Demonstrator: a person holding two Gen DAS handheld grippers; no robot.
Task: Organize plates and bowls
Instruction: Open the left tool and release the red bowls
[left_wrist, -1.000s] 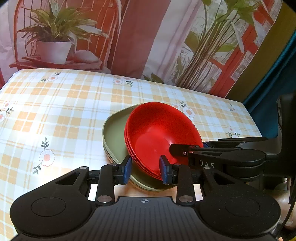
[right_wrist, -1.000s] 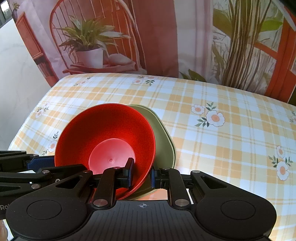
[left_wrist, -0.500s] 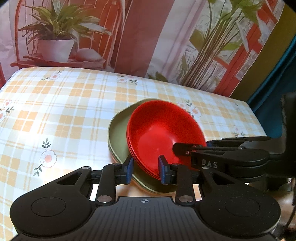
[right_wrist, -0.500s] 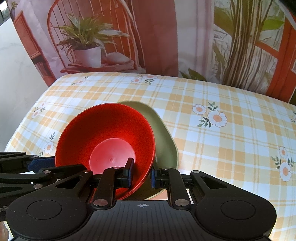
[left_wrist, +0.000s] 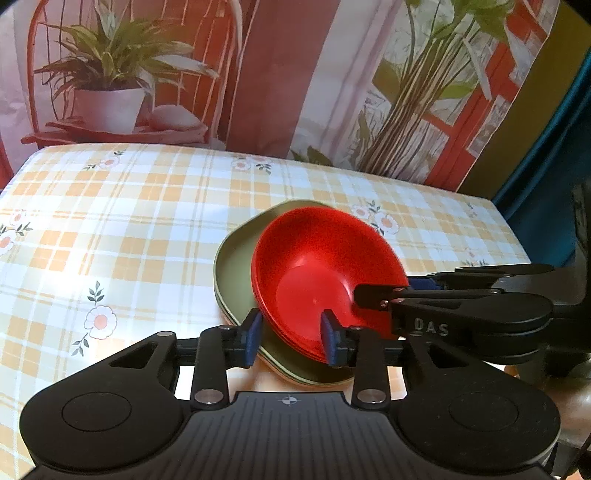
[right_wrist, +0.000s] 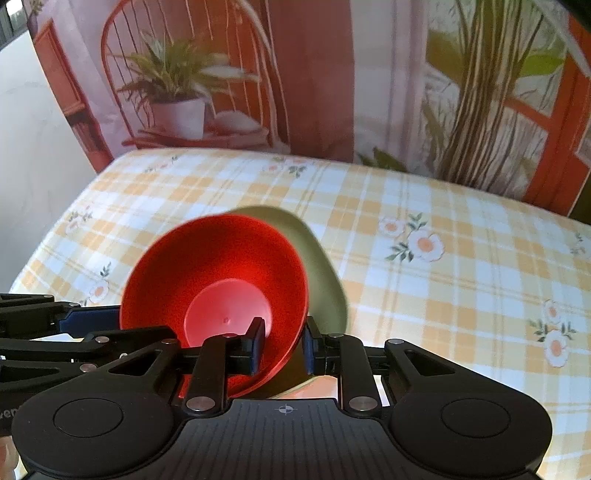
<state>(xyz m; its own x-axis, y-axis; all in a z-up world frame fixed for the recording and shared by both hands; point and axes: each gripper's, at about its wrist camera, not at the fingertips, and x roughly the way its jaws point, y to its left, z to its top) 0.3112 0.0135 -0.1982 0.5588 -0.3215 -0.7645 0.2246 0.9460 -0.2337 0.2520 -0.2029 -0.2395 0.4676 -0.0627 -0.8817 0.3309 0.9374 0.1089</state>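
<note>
A stack of red bowls (left_wrist: 314, 273) sits nested on olive green plates (left_wrist: 232, 269) above the checked tablecloth. My left gripper (left_wrist: 291, 338) is shut on the near rim of the stack, one finger inside the bowl, one outside. My right gripper (right_wrist: 282, 341) is shut on the stack's other rim; the red bowls (right_wrist: 221, 280) and green plates (right_wrist: 317, 273) tilt up in it. The right gripper's fingers (left_wrist: 373, 295) show in the left wrist view, the left gripper's fingers (right_wrist: 92, 317) in the right wrist view.
The table (left_wrist: 110, 229) carries a yellow checked cloth with flowers. A printed backdrop with a potted plant (left_wrist: 110, 92) hangs behind the far edge. A dark teal curtain (left_wrist: 546, 177) is to the right.
Both grippers have carried the stack forward over the table, away from its near edge. The grips have not changed.
</note>
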